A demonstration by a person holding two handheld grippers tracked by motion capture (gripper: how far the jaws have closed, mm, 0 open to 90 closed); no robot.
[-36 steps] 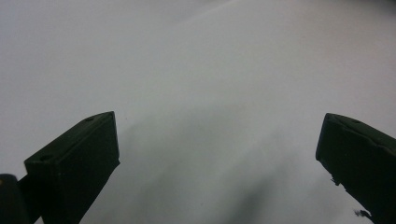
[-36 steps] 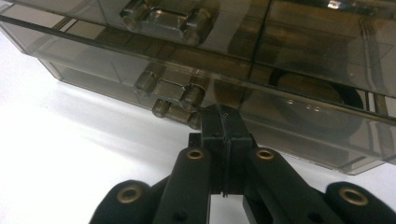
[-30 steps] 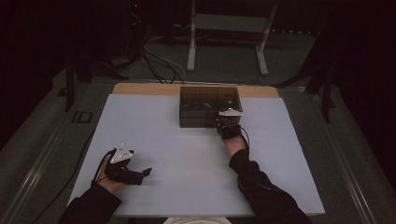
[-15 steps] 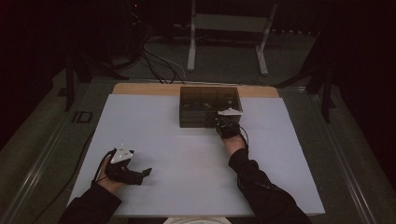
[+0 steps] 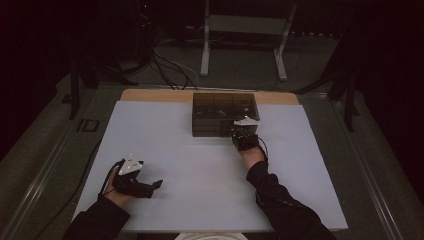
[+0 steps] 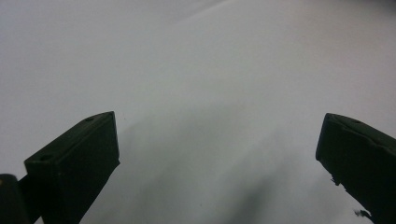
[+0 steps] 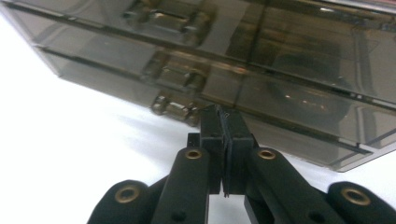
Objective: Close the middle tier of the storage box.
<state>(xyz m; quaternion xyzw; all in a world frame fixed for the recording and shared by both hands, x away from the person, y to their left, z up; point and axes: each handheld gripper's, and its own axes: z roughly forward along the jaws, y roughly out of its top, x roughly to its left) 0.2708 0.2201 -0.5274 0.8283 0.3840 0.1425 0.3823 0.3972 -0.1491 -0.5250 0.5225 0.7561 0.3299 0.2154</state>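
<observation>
At the table's far middle sits the smoked-plastic drawer box [image 5: 225, 114], on the white sheet [image 5: 200, 165]. Right gripper [image 7: 223, 116], jaws clenched with nothing visibly between them, has its tips at the lowest drawer's front, beside the small pull tab [image 7: 173, 108]. Judgement: box is rigid, light, slick-walled, likely to slide if tugged; the moulded tabs are the only sensible hold. Left gripper [image 5: 137, 182], jaws released and wide, rests near the person, well apart. Nothing blocks the drawer fronts.
</observation>
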